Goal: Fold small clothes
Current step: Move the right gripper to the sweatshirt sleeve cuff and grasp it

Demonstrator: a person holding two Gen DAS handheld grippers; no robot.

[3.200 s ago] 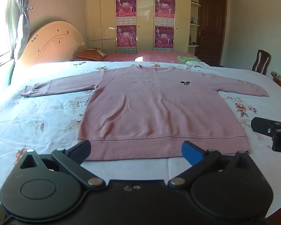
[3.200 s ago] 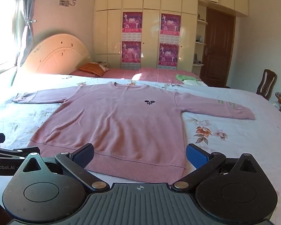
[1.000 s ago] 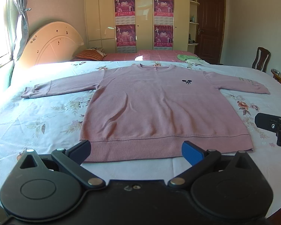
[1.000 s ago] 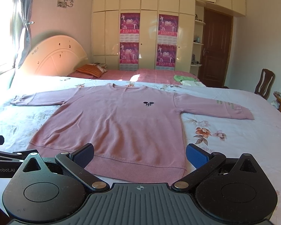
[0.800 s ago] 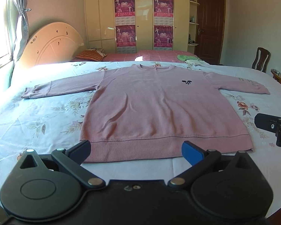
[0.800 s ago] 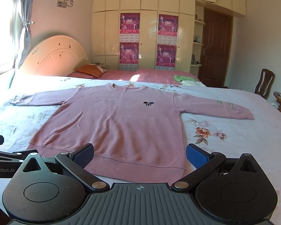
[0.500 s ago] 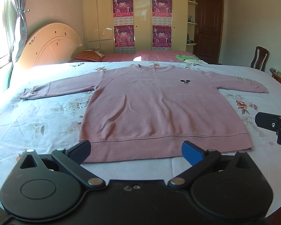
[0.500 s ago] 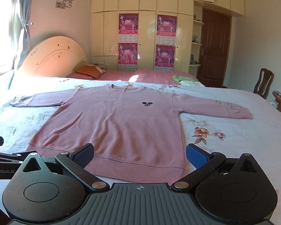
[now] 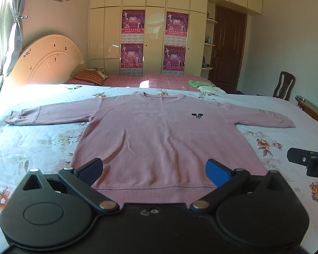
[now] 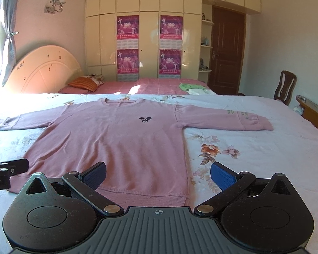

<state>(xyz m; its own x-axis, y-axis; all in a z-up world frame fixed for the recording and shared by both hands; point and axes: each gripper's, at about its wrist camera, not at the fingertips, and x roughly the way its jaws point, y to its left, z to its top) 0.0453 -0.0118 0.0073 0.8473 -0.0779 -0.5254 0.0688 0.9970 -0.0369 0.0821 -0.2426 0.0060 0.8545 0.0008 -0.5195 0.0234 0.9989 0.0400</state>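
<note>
A pink long-sleeved sweater [image 9: 163, 135] lies flat and face up on the floral bedsheet [image 9: 31, 148], both sleeves spread out, a small dark logo on the chest. It also shows in the right wrist view [image 10: 120, 139]. My left gripper [image 9: 153, 170] is open and empty over the sweater's hem. My right gripper [image 10: 158, 174] is open and empty over the hem's right corner. The right gripper's tip shows at the right edge of the left wrist view [image 9: 307, 160], and the left gripper's tip shows at the left edge of the right wrist view [image 10: 6, 169].
A second bed with a pink cover [image 9: 159, 81] and a striped pillow [image 9: 89, 76] lies behind. A headboard [image 9: 46, 61] is at the left, wardrobes [image 9: 154, 31] and a door [image 9: 229, 48] at the back, a wooden chair [image 9: 285, 85] at the right.
Both grippers have moved forward over the sweater's hem and stay open. The sweater has not moved.
</note>
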